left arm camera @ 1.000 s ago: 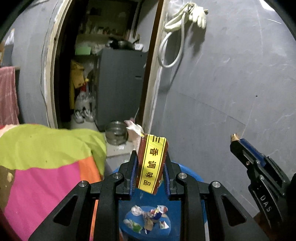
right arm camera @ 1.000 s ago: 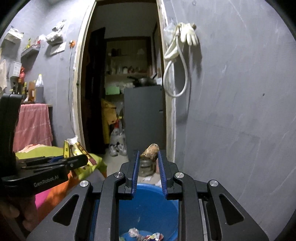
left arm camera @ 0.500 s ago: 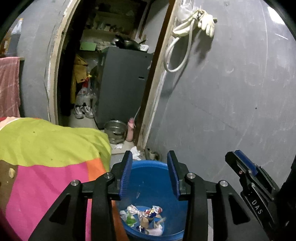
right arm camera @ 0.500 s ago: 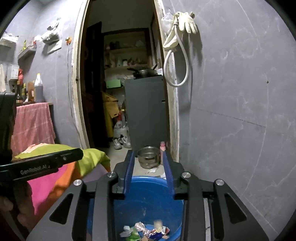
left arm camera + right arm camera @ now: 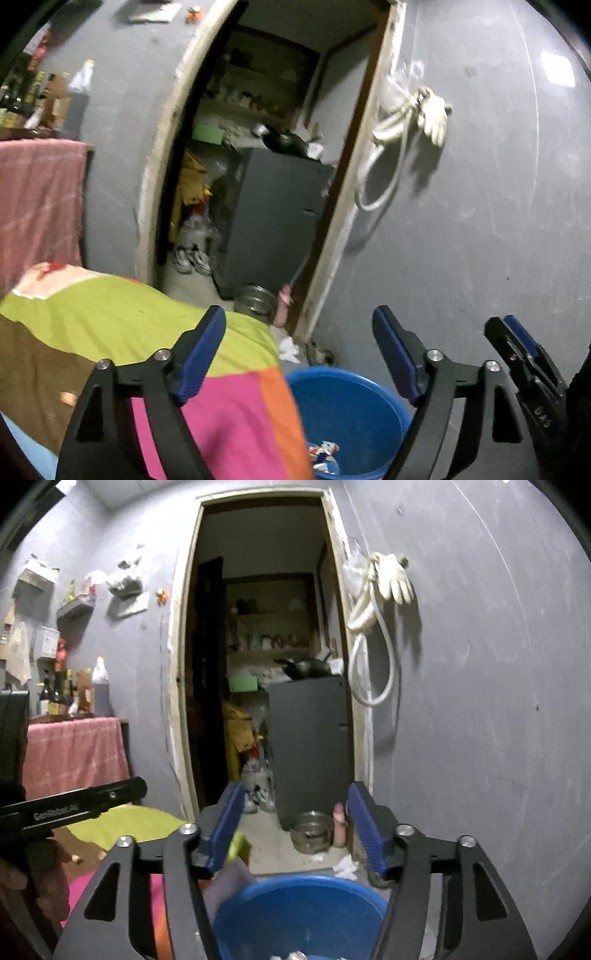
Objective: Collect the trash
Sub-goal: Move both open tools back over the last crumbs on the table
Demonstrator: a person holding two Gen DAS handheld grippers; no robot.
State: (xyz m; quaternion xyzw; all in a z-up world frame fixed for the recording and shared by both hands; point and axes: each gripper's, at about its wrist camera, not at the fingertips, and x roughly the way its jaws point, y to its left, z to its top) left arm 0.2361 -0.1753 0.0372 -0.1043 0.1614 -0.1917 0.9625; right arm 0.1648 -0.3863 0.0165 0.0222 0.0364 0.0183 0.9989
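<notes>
Both the left gripper [image 5: 299, 350] and right gripper [image 5: 293, 827], jaws just spread and empty, hover over the blue bin [image 5: 354, 402] holding wrappers [image 5: 325, 456]; possibly a white scrap [image 5: 345, 866] remains beyond its far rim.

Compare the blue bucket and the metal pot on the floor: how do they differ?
The blue bucket is plastic and sits nearest the grippers, beside the bright blanket; the metal pot is shiny steel and stands farther back at the doorway, by the dark cabinet. The bucket looks much wider than the pot. The bucket holds wrappers; what the pot holds cannot be told. Both are round, upright and open-topped on the floor.
</notes>
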